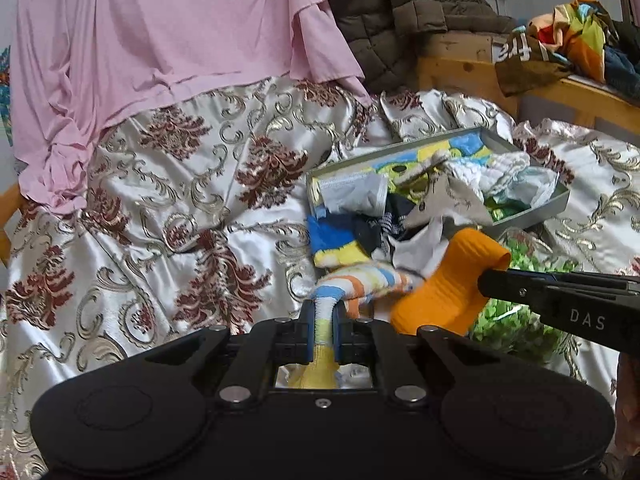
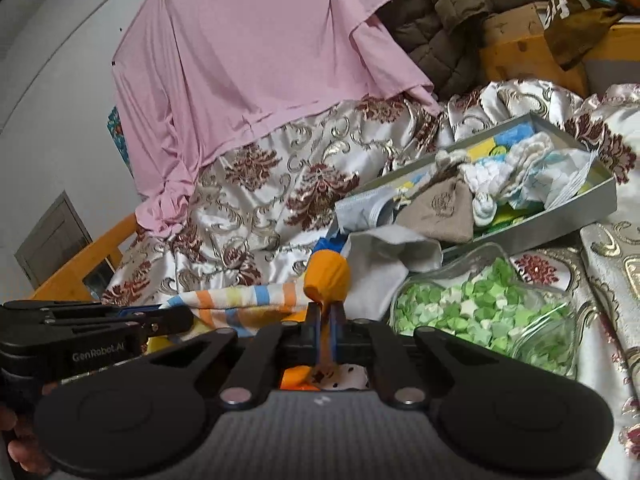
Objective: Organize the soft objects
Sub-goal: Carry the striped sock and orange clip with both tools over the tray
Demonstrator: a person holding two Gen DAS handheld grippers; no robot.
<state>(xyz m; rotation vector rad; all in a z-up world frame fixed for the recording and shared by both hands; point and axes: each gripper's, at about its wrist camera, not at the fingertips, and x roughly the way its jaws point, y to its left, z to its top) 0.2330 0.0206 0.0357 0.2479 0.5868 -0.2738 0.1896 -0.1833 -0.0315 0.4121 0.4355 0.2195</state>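
Closest to my left gripper (image 1: 324, 320) is the striped sock (image 1: 360, 282), and the fingers are clamped on its cuff, with the rest trailing forward over the bed (image 1: 160, 200). My right gripper (image 2: 330, 322) has its fingers pinched tight on the edge of the orange sock (image 2: 326, 276), which bunches up just ahead of them. Both socks are lifted a little and lie side by side, touching where their fabric overlaps.

I judge this as the pick-up step: each hand has one soft item, and neither is yet in the grey tray (image 2: 560, 216) that sits further back on the bed, already crowded with a face mask (image 1: 352, 196), a beige pouch (image 2: 436, 208) and white knitted pieces (image 2: 512, 164).

Next I'd need to carry them up and over the tray's near wall and find a free gap. In the way: a white cloth (image 2: 384, 252) spilling out at the tray's front, and a glass dish (image 2: 480, 312) of green paper stars just beside my right hand's path.
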